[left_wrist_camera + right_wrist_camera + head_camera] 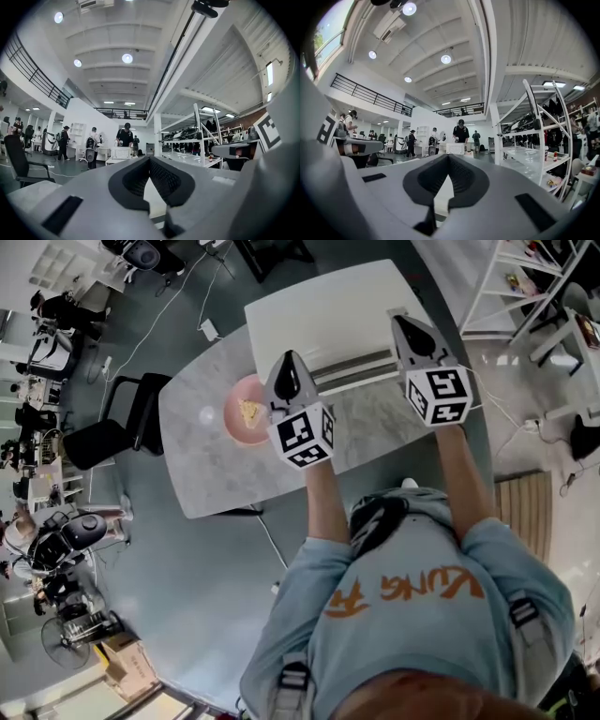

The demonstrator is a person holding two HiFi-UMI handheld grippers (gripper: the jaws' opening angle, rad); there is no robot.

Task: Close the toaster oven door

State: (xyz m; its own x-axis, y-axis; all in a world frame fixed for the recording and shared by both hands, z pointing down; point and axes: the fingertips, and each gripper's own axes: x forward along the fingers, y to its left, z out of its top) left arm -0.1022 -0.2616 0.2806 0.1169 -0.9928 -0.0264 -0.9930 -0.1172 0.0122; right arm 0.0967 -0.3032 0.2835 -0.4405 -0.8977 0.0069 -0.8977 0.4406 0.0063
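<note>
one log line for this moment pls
left gripper: shut, empty, by pink plate | right gripper: shut, empty, by toaster oven | door: state unclear from above

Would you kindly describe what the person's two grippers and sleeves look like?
Both the left gripper and right gripper are grey wedge-shaped tools with black-padded jaws, each carrying a white cube printed with black square markers. The person wears a light blue short-sleeved shirt with orange lettering.
</note>
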